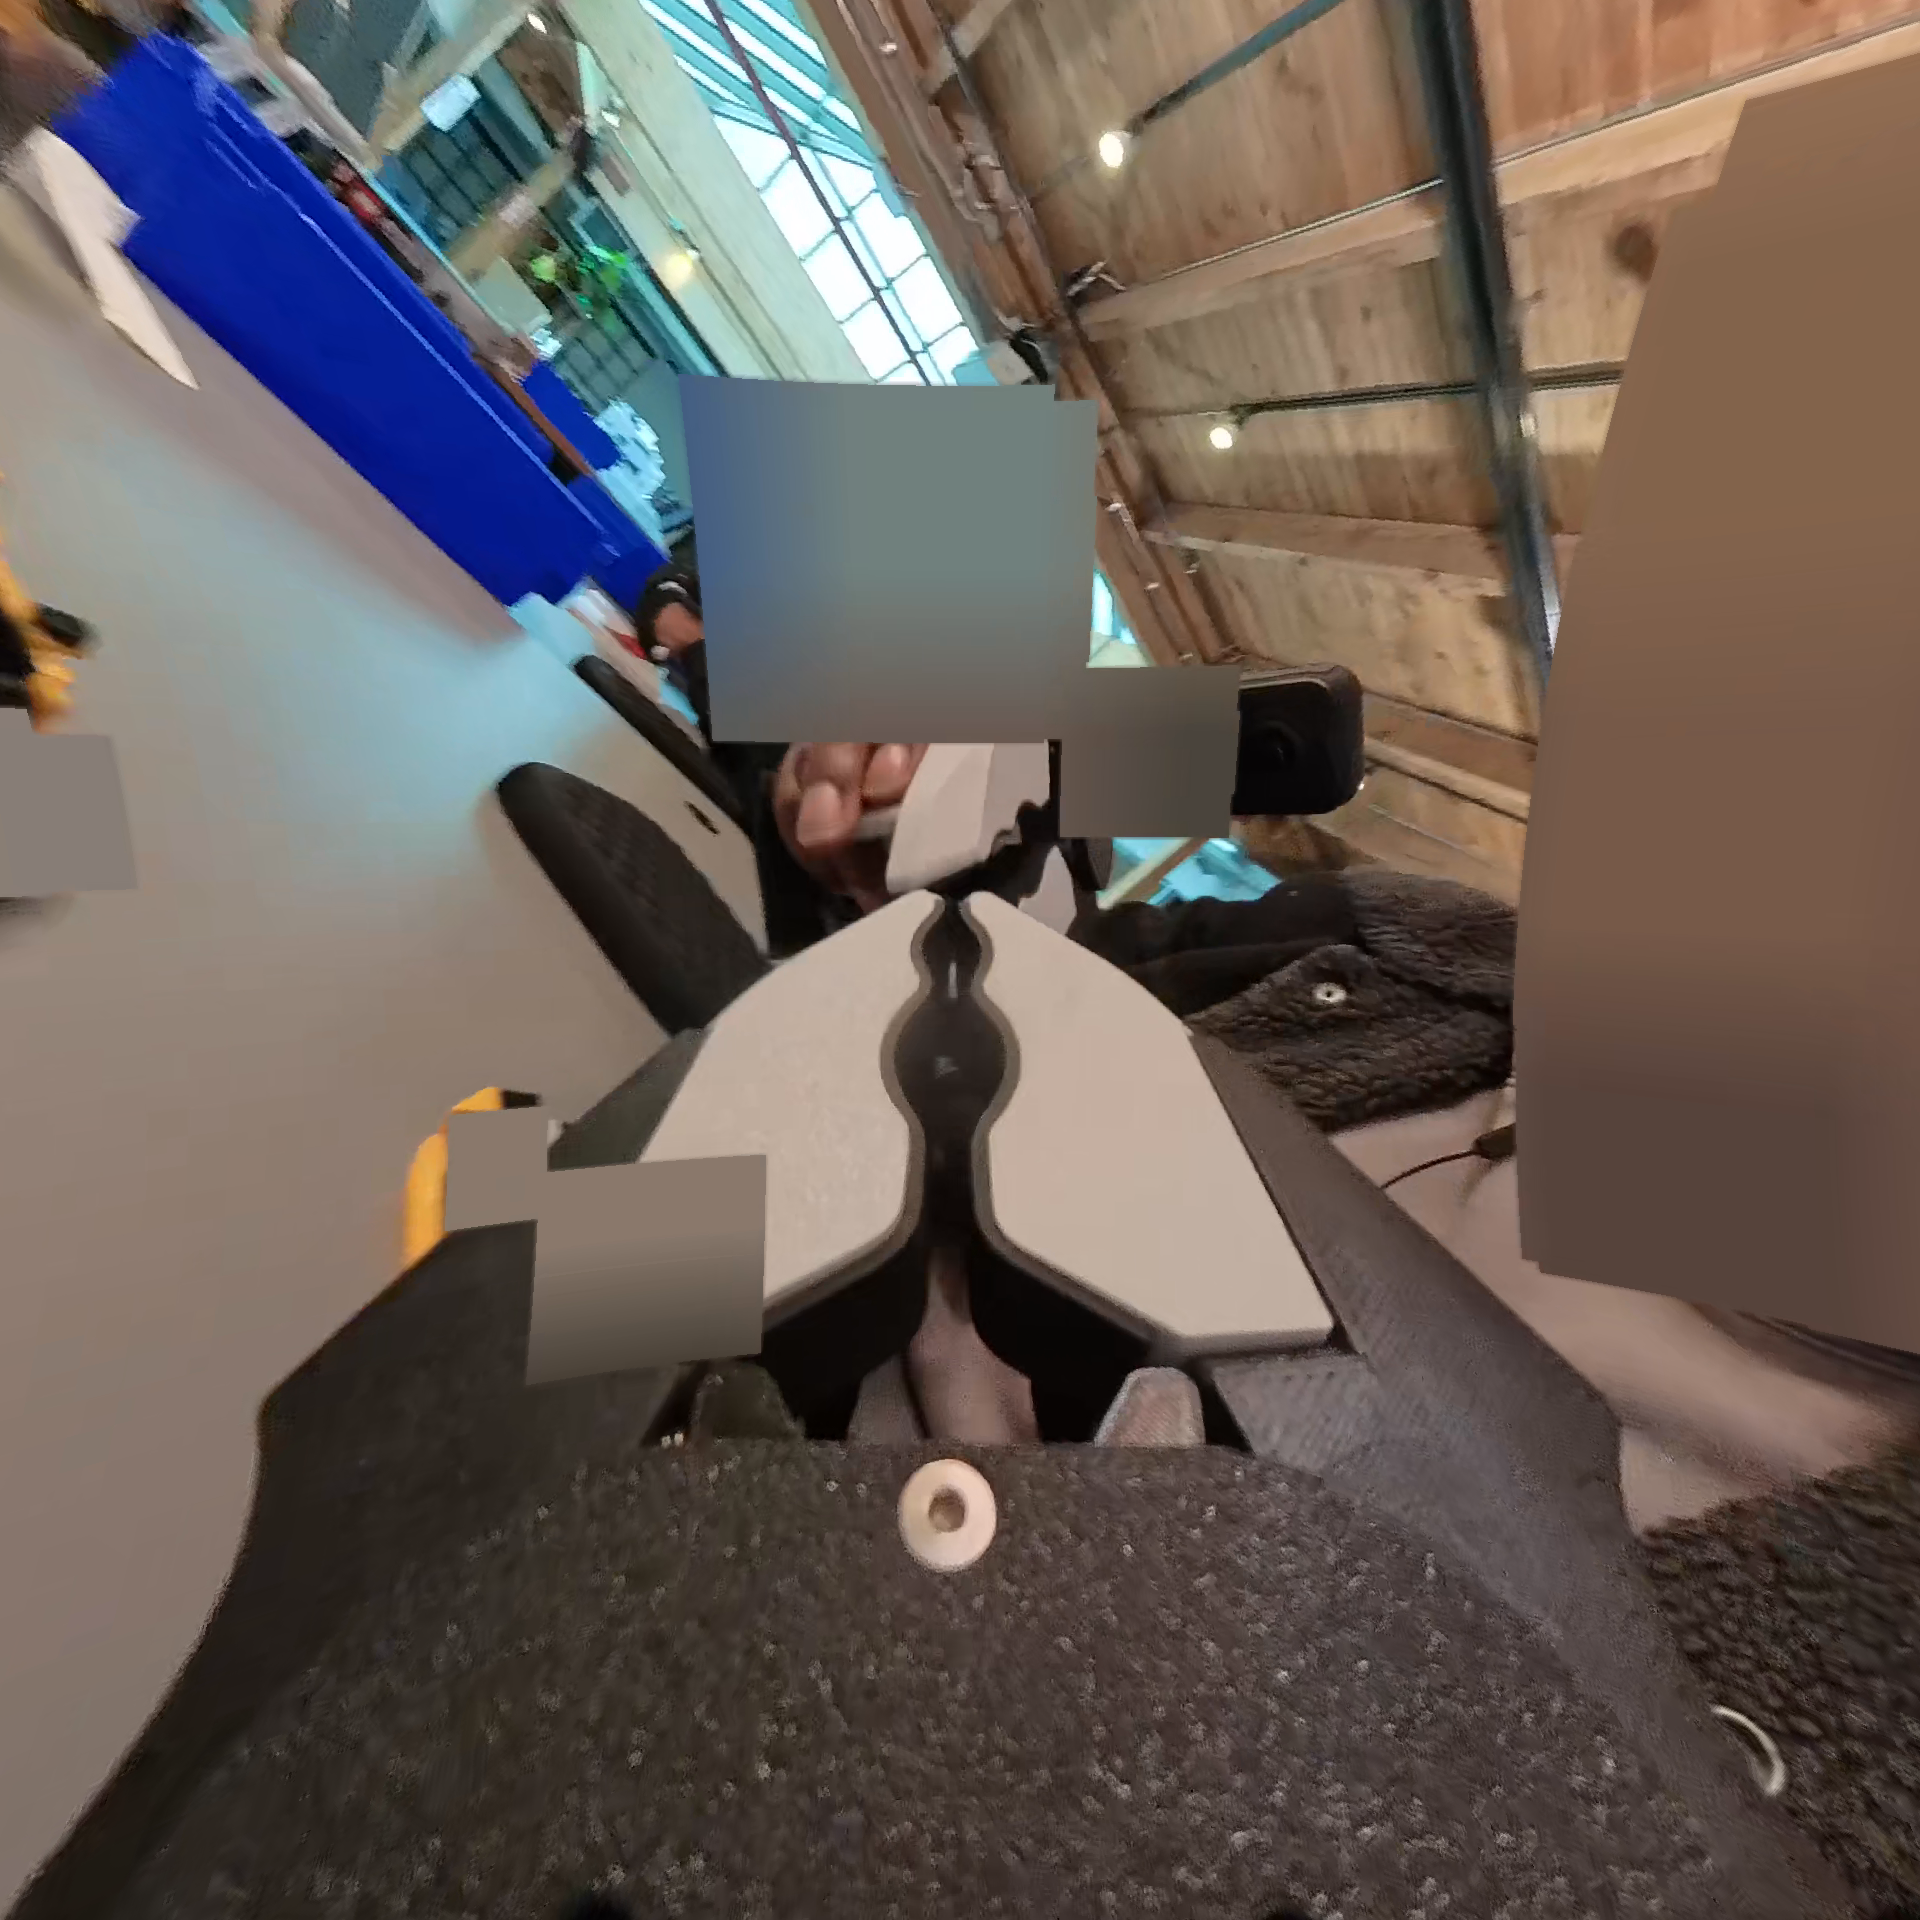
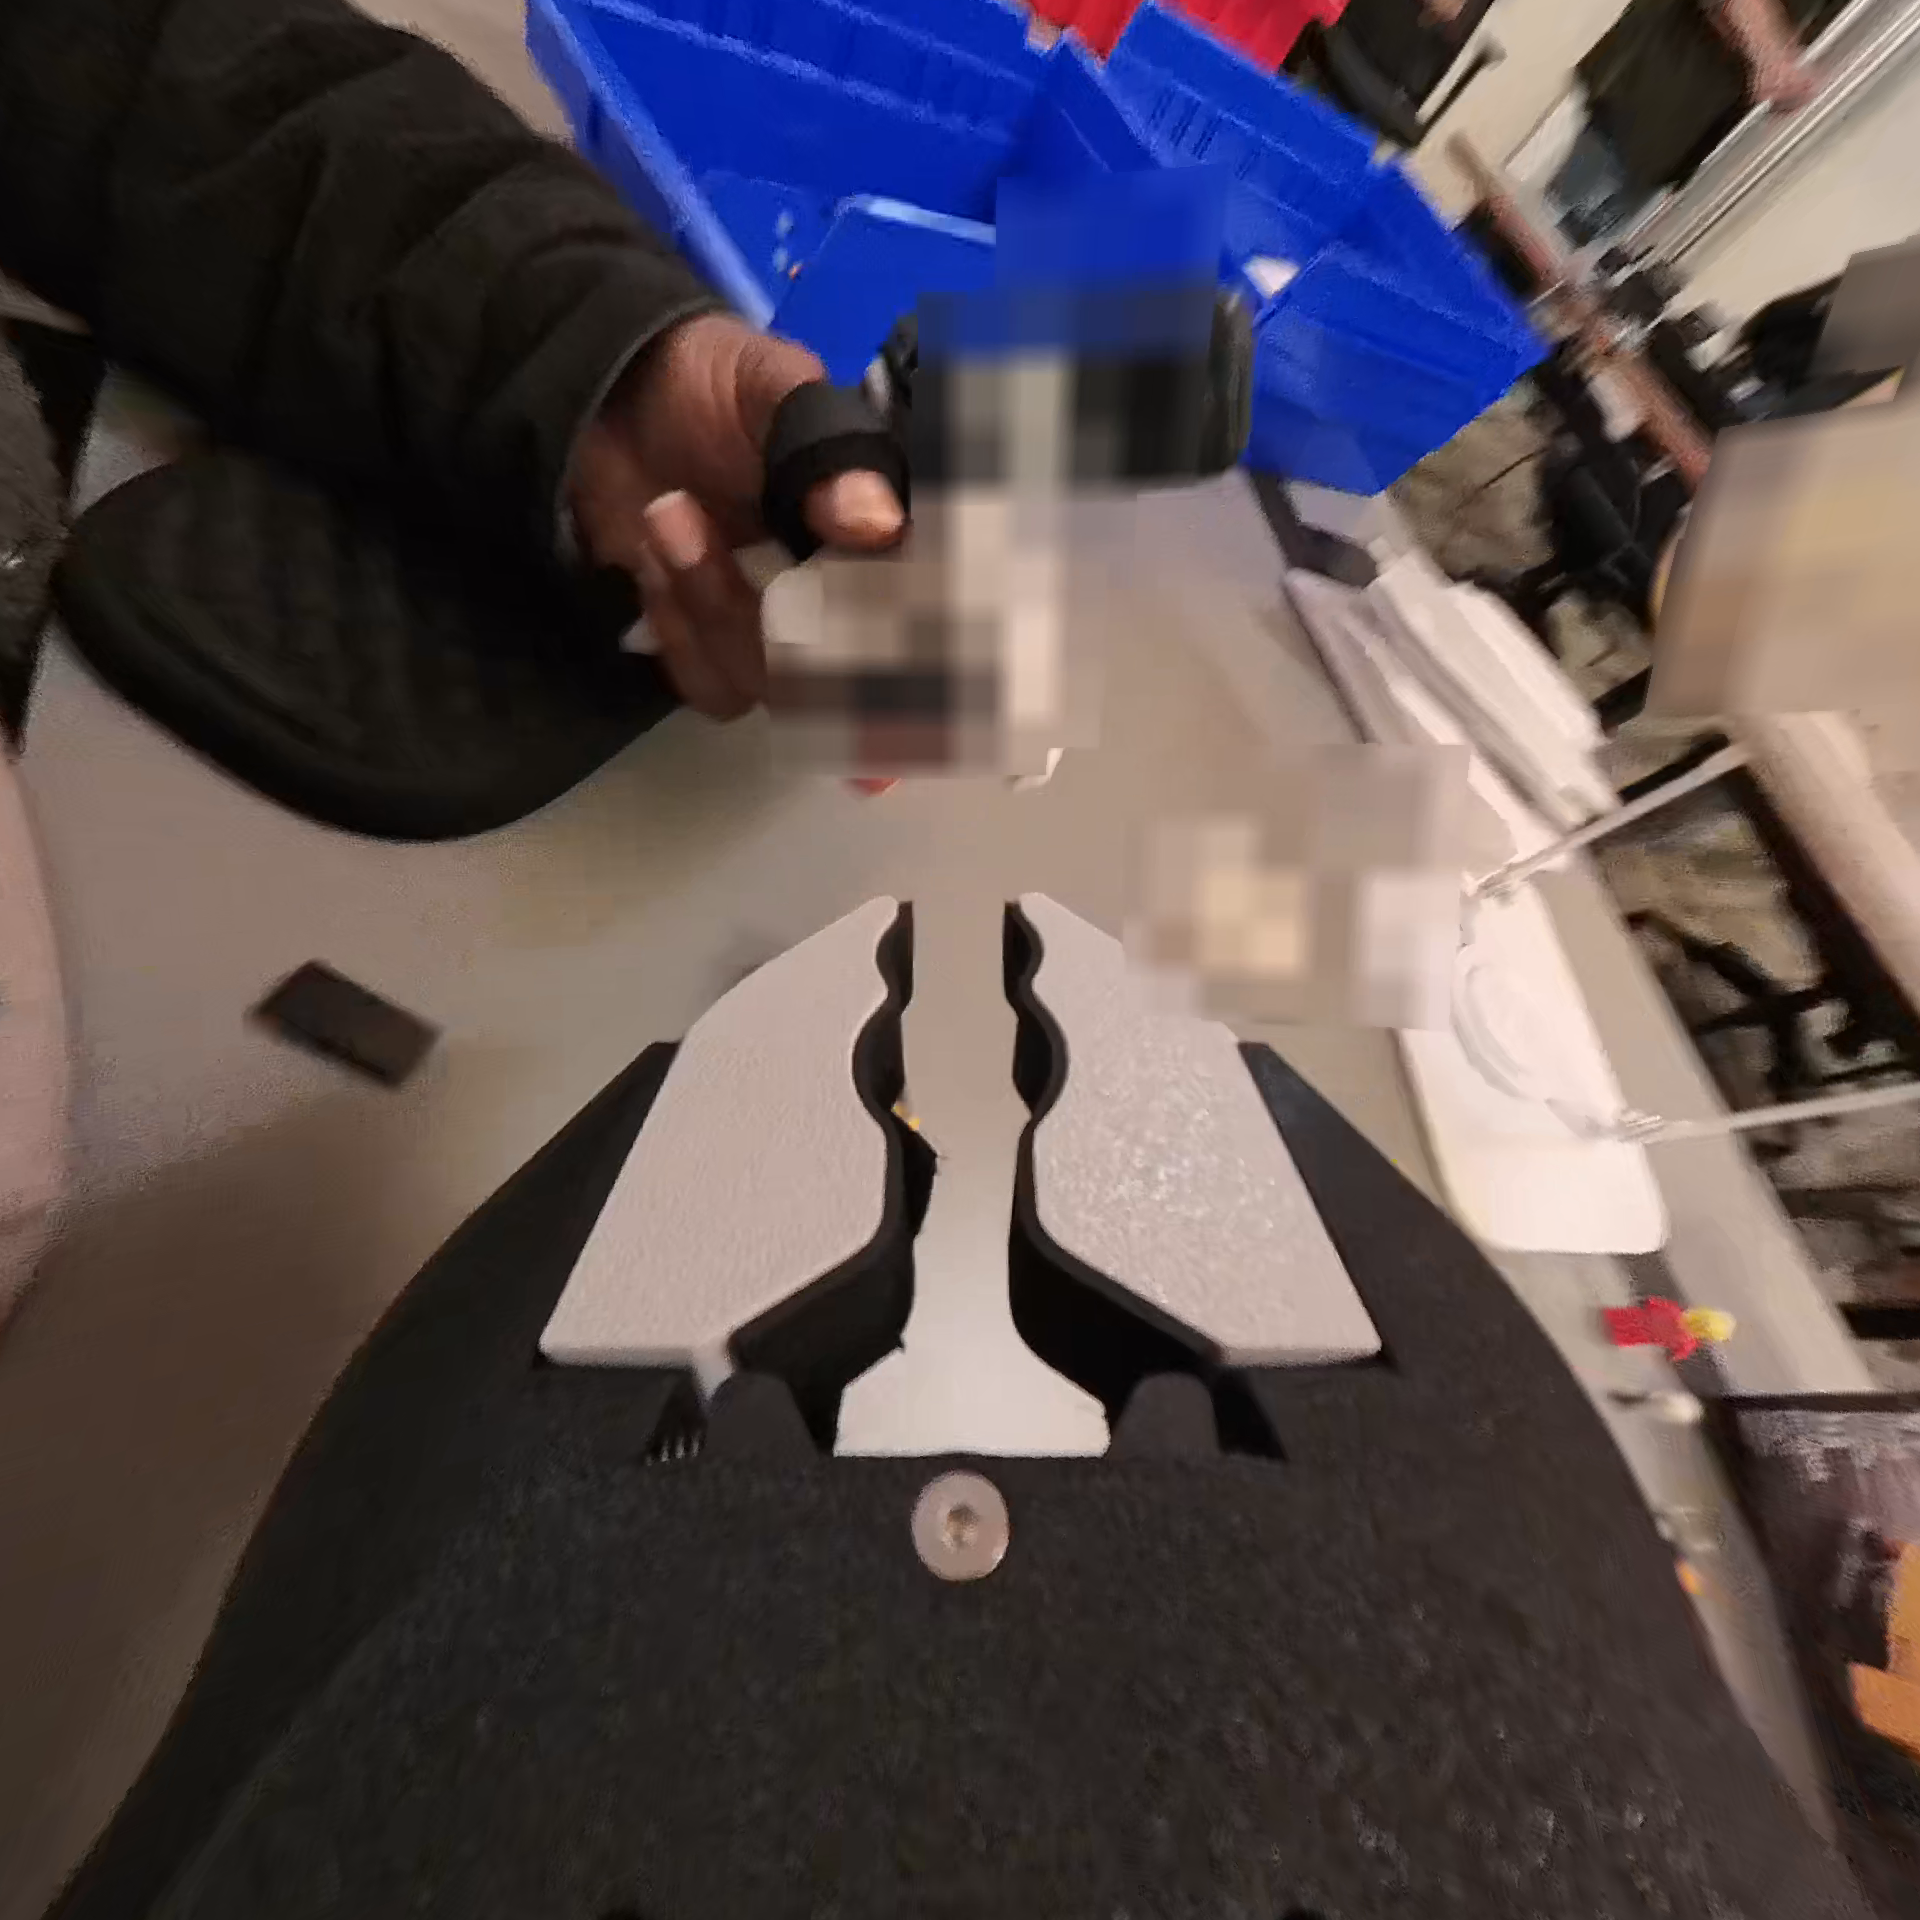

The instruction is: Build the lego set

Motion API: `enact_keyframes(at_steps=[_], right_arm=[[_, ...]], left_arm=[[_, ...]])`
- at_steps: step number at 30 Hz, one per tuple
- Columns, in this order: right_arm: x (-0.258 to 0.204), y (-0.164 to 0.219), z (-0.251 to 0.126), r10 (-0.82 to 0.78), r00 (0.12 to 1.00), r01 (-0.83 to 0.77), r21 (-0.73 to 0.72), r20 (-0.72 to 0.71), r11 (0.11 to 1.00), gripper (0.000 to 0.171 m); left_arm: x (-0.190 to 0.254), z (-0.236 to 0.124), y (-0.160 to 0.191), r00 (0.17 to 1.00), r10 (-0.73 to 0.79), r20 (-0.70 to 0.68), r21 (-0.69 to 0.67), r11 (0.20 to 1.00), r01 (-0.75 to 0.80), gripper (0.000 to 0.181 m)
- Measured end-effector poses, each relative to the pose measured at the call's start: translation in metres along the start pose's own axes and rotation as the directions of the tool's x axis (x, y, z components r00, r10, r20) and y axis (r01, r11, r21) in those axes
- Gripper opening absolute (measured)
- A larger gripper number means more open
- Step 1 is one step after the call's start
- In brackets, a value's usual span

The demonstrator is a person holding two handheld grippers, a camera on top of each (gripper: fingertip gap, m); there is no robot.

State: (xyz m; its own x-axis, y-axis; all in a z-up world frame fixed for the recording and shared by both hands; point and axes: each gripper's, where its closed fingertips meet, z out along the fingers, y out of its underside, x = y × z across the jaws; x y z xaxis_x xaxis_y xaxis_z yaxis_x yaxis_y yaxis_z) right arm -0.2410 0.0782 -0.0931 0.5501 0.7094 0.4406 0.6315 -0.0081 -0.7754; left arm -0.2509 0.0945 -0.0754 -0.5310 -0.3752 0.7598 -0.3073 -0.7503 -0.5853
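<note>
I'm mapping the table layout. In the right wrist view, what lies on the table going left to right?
Flat black piece → right tool, jaws apart and empty → clear plastic bag → red and yellow lego piece.

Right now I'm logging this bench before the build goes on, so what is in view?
Bins: several, blue, back of table.
Flat piece: one, black, on table, left of right gripper.
Small lego build: one, red and yellow, right table edge.
Pad: one, black, under the sleeve.
Hand: one, on the far gripper.
Left gripper: shut, empty.
Right gripper: open, empty.
</note>
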Motion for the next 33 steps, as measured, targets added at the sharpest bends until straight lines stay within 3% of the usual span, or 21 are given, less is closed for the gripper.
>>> enact_keyframes(at_steps=[4,8,11,14,24,28,33], right_arm=[[-0.055,0.032,-0.013,0.117,0.961,-0.084,-0.136,0.251,0.987,0.017],[-0.116,0.055,-0.008,0.161,0.897,-0.056,-0.256,0.411,0.965,0.034],[-0.137,0.053,0.01,0.289,0.869,-0.15,-0.343,0.401,0.927,0.047],[-0.137,0.054,0.021,0.424,0.866,-0.289,-0.428,0.264,0.856,0.051],[-0.147,0.051,0.027,0.511,0.859,-0.462,-0.462,-0.022,0.757,0.04],[-0.149,0.049,0.027,0.508,0.862,-0.452,-0.463,-0.005,0.763,0.032],[-0.139,0.048,0.021,0.429,0.879,-0.313,-0.426,0.207,0.849,0.031]], left_arm=[[-0.003,-0.006,0.002,0.992,0.114,0.062,-0.068,0.992,-0.11,0.002],[-0.009,-0.001,0.019,0.972,0.215,0.099,-0.193,0.962,-0.193,0.004],[-0.02,0.0,0.03,0.929,0.33,0.167,-0.291,0.917,-0.273,0.006],[-0.027,-0.001,0.029,0.887,0.406,0.221,-0.322,0.889,-0.326,0.007],[-0.033,-0.008,0.02,0.839,0.466,0.282,-0.297,0.874,-0.385,0.006],[-0.034,-0.01,0.023,0.794,0.529,0.299,-0.341,0.836,-0.429,0.007],[-0.045,-0.013,0.03,0.689,0.656,0.308,-0.469,0.735,-0.49,0.016]])
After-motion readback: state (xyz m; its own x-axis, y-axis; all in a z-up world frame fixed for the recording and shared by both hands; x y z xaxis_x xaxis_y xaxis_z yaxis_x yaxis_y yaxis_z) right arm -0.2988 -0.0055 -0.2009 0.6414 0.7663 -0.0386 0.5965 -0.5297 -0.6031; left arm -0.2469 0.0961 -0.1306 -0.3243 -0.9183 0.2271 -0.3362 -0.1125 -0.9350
